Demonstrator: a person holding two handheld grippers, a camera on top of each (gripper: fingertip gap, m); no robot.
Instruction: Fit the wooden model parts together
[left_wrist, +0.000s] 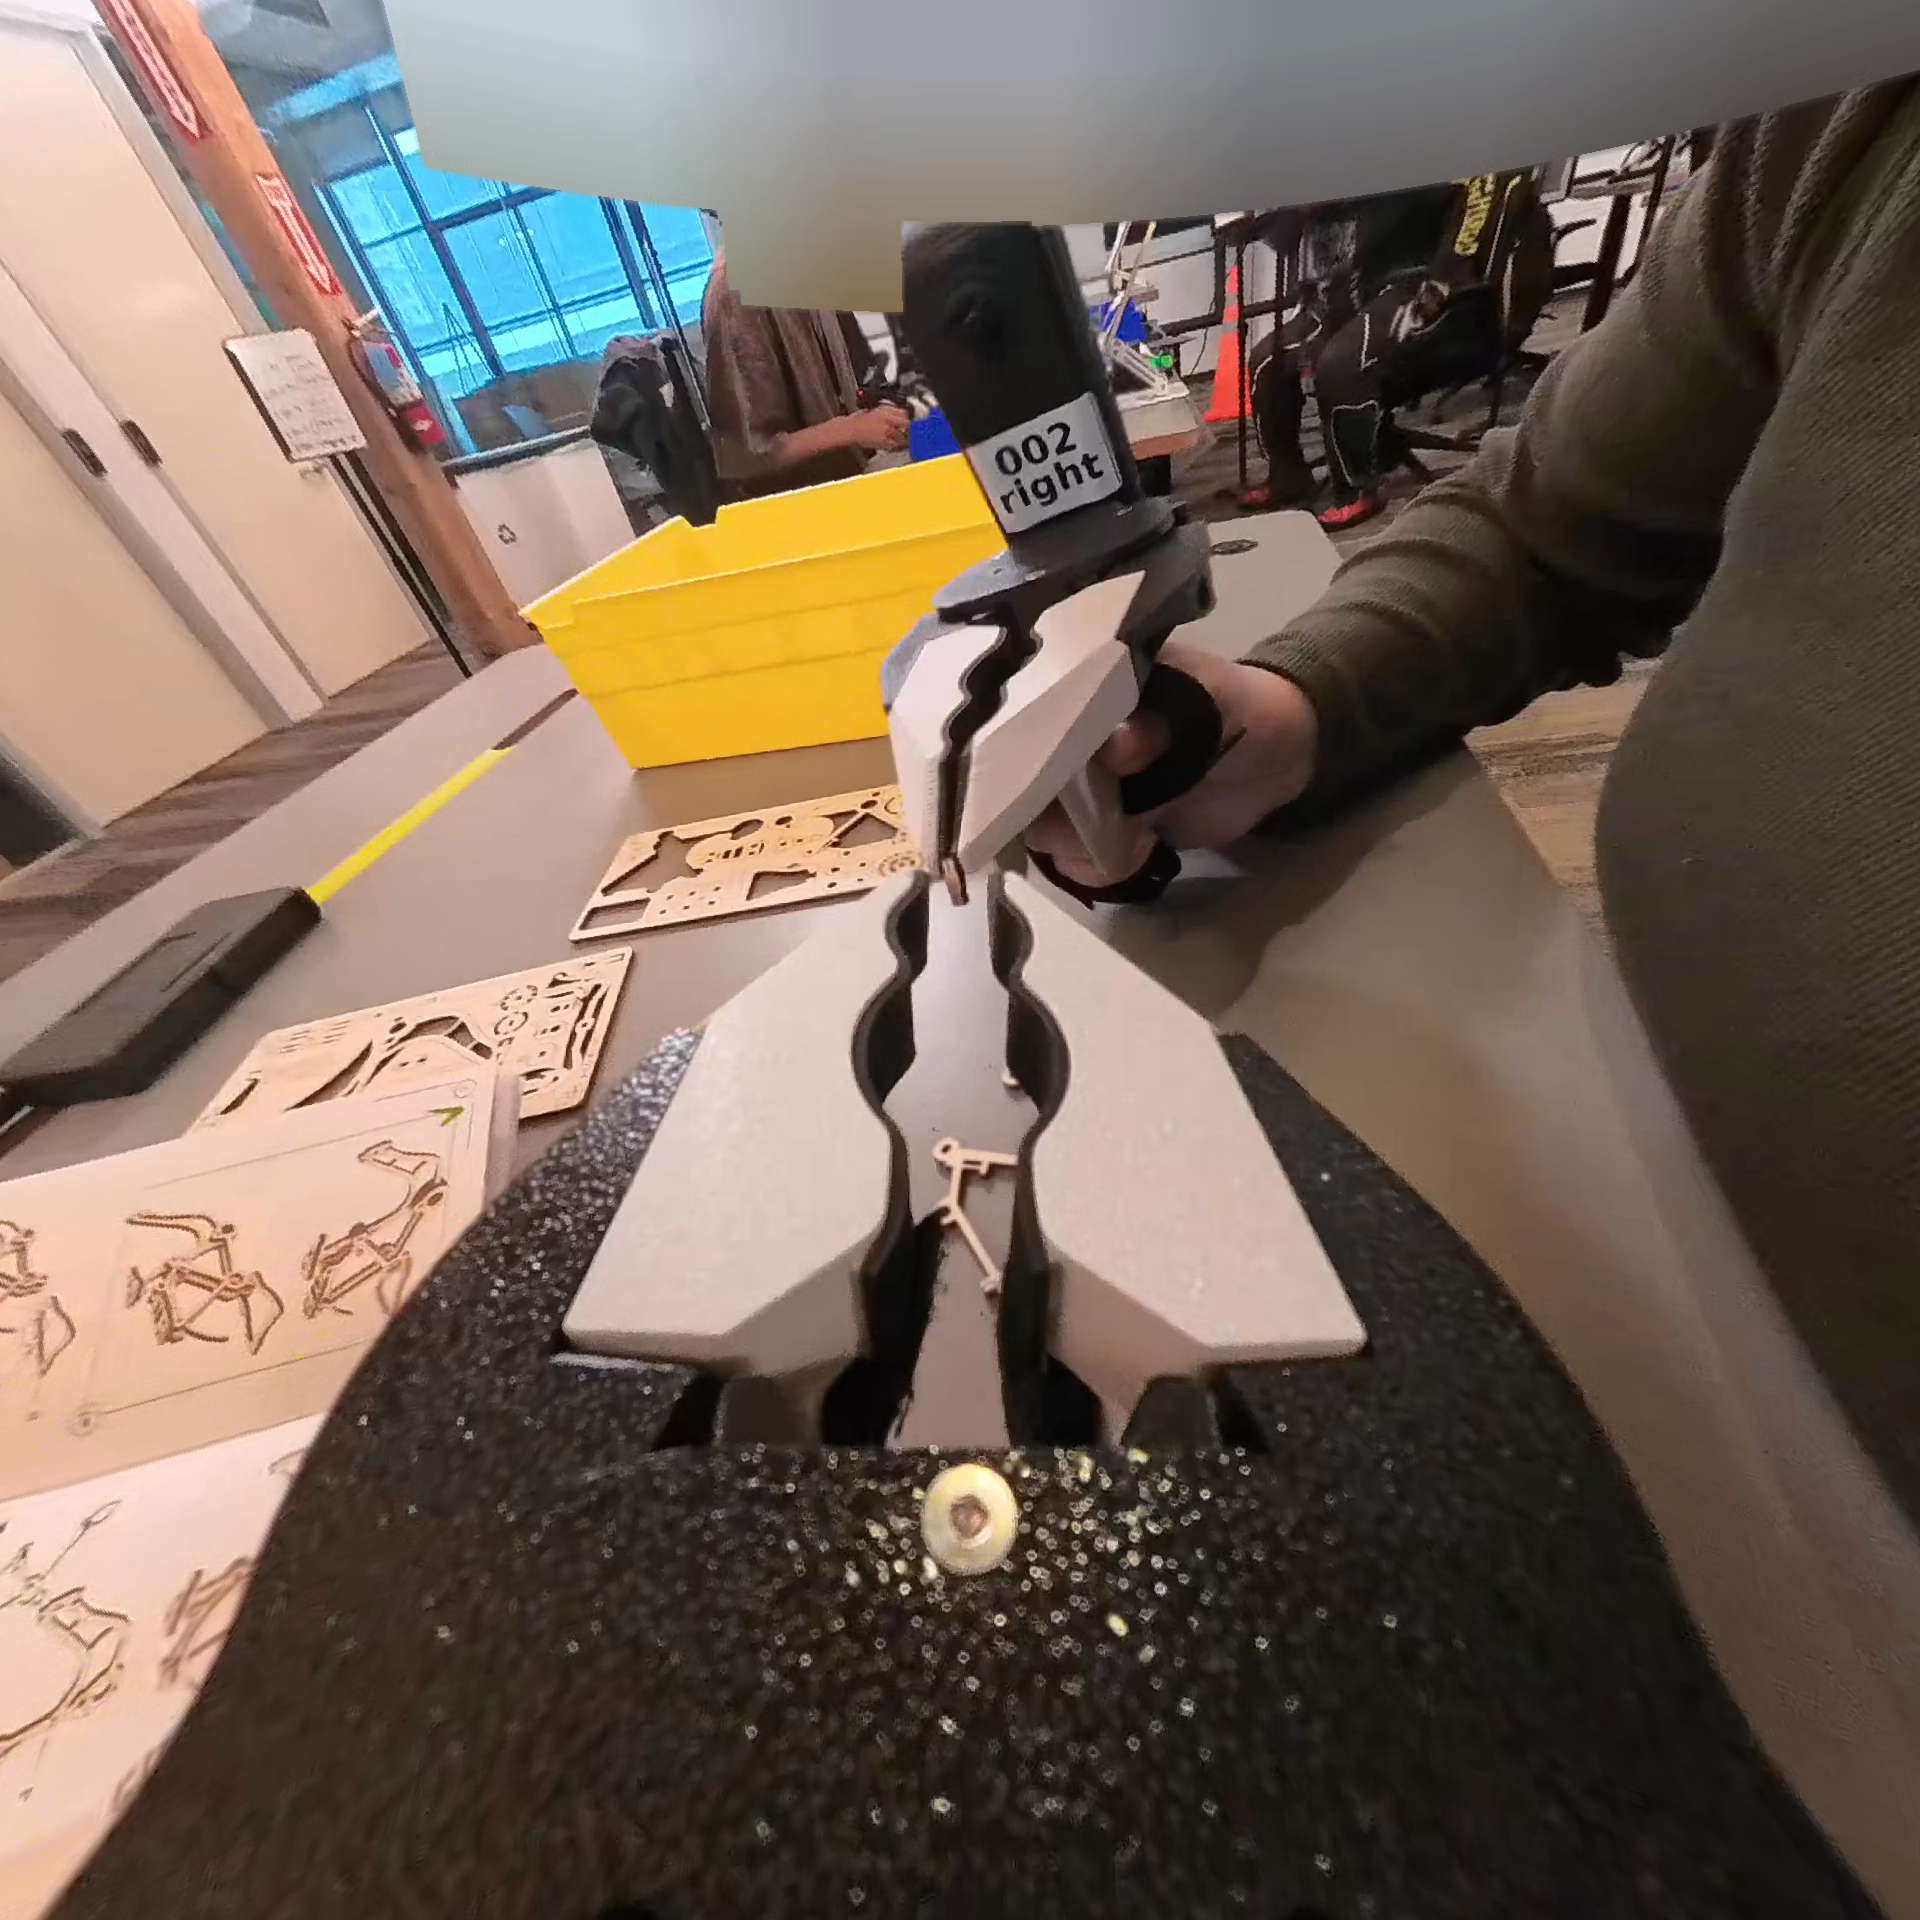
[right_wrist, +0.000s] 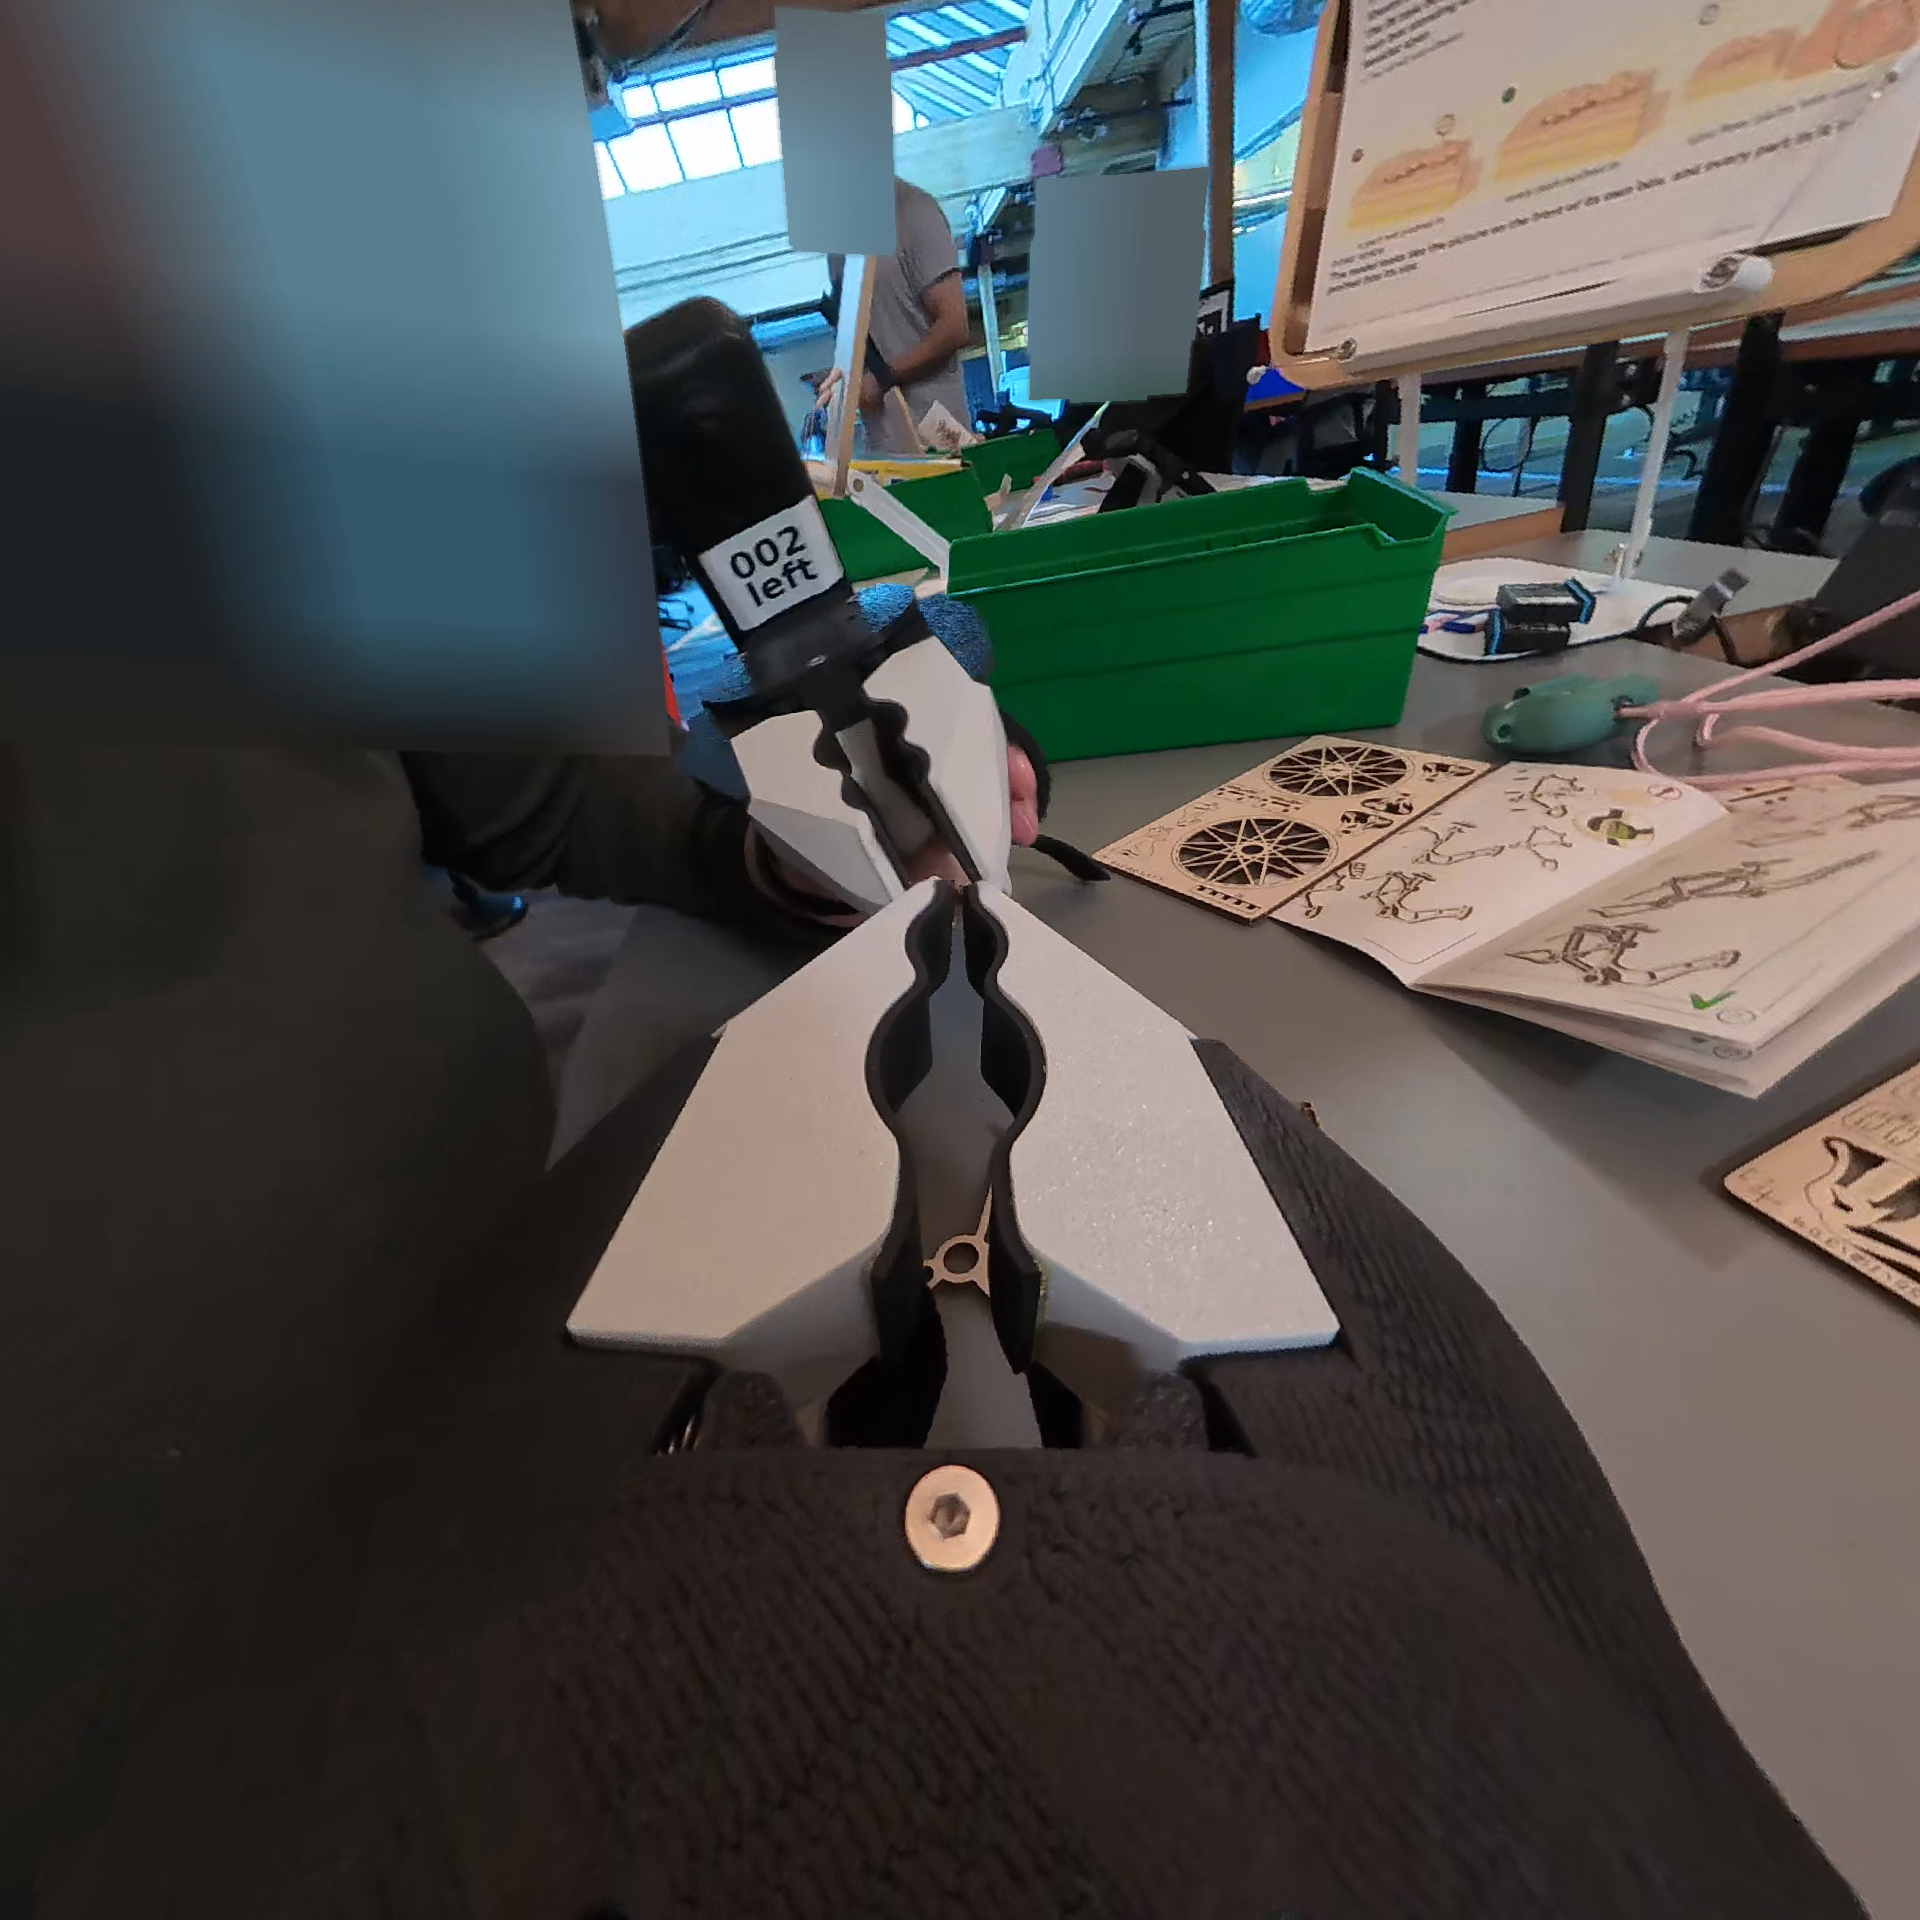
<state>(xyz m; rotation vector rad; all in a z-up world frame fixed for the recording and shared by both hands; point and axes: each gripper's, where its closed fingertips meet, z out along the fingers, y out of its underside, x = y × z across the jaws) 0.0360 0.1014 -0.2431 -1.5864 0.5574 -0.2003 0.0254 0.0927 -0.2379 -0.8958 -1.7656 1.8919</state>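
Observation:
In the left wrist view my left gripper (left_wrist: 961, 883) is open, its fingertips a narrow gap apart. My right gripper (left_wrist: 948, 868) comes down from above, shut on a small wooden piece (left_wrist: 954, 885) that pokes from its tips into that gap; the left pads do not press on it. Through the left jaws I see a thin wooden frame part (left_wrist: 966, 1210) on the grey table (left_wrist: 1351, 1039) below. In the right wrist view my right gripper (right_wrist: 958, 894) is shut tip to tip against the left gripper (right_wrist: 940, 873). A small ring-shaped wooden part (right_wrist: 961, 1262) shows below between the right fingers.
A yellow bin (left_wrist: 769, 644) stands at the back, with two cut wooden sheets (left_wrist: 748, 862) (left_wrist: 436, 1039), an instruction booklet (left_wrist: 260, 1278) and a flat black object (left_wrist: 156, 997) to the left. The right wrist view shows a green bin (right_wrist: 1195, 623), a wheel sheet (right_wrist: 1278, 821), an open booklet (right_wrist: 1610, 914) and a teal object (right_wrist: 1558, 717). Both grippers' tips are close together, under 4 cm apart.

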